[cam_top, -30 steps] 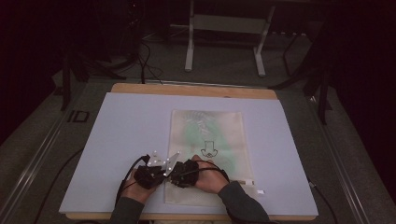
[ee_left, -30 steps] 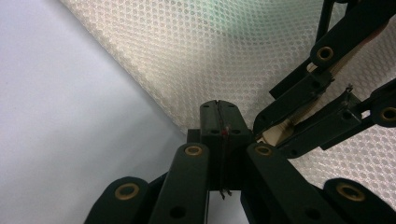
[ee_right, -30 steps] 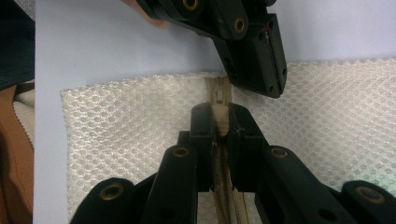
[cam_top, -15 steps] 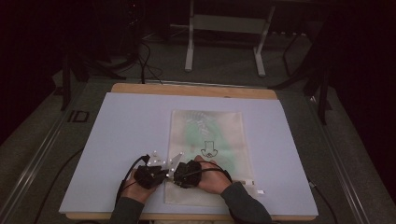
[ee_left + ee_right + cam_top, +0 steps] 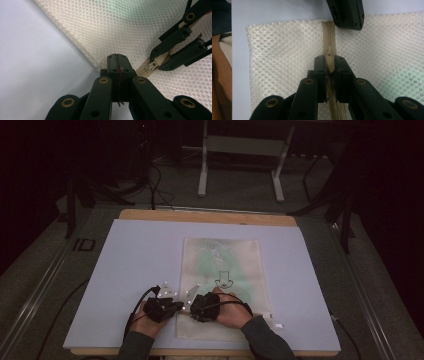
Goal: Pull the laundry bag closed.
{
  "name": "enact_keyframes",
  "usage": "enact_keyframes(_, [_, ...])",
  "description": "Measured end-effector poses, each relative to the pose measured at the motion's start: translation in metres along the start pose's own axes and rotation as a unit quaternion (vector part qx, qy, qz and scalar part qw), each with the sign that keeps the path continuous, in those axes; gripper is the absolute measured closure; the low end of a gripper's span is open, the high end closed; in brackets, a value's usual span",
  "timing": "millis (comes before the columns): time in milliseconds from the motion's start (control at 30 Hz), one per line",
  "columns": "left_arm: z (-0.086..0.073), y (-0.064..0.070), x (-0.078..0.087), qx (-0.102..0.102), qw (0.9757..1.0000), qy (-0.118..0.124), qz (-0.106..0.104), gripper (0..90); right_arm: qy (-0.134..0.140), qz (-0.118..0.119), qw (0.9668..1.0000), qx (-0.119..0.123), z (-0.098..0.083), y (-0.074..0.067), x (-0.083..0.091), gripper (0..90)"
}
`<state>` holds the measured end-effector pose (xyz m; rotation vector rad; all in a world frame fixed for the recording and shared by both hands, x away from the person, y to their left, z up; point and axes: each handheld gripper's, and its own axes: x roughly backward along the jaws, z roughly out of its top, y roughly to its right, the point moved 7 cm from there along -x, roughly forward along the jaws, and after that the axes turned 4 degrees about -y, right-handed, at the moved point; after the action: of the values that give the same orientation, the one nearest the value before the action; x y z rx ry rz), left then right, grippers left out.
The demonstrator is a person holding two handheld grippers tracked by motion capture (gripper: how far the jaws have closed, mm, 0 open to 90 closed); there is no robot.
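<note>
A cream mesh bag [image 5: 235, 265] with something green inside lies flat on the pale mat [image 5: 125, 270]. Its beige zipper [image 5: 329, 37] runs near the end closest to the person. My left gripper [image 5: 117, 58] is shut on the bag's edge at the zipper's end, and in the high view it [image 5: 176, 306] comes in from the left. My right gripper [image 5: 329, 61] is shut on the zipper pull [image 5: 329, 53], facing the left one from a short way along the zipper. Seen from above, the right gripper [image 5: 196, 309] sits over the bag's near left corner.
The mat covers a wooden table [image 5: 210, 215] whose far edge shows. A small white tag [image 5: 279, 325] lies on the mat at the bag's near right corner. Metal stand legs [image 5: 240, 165] and cables stand on the dark floor beyond the table.
</note>
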<state>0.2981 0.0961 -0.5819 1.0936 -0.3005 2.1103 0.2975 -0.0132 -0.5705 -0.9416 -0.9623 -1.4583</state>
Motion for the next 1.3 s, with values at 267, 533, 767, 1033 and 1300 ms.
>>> enact_keyframes(267, [0.000,0.000,0.000,0.002,1.0000,0.001,0.000,89.6,-0.001,0.002,1.0000,-0.001,-0.005,0.001,0.002,82.2])
enact_keyframes(533, [0.000,0.000,0.000,0.003,1.0000,0.001,-0.001,89.6,-0.001,0.001,1.0000,-0.001,-0.009,0.002,0.004,82.2])
enact_keyframes(767, [0.000,0.000,0.000,0.004,1.0000,0.001,-0.001,89.6,0.000,0.003,1.0000,-0.004,-0.013,0.002,0.005,82.2])
enact_keyframes(1033, [0.000,0.000,0.000,0.005,1.0000,0.000,-0.002,89.6,-0.001,0.004,1.0000,-0.005,-0.016,0.002,0.006,82.2])
enact_keyframes(1300, [0.000,0.000,0.000,0.005,1.0000,0.000,-0.002,89.6,-0.003,0.003,1.0000,-0.003,-0.018,0.002,0.007,82.2])
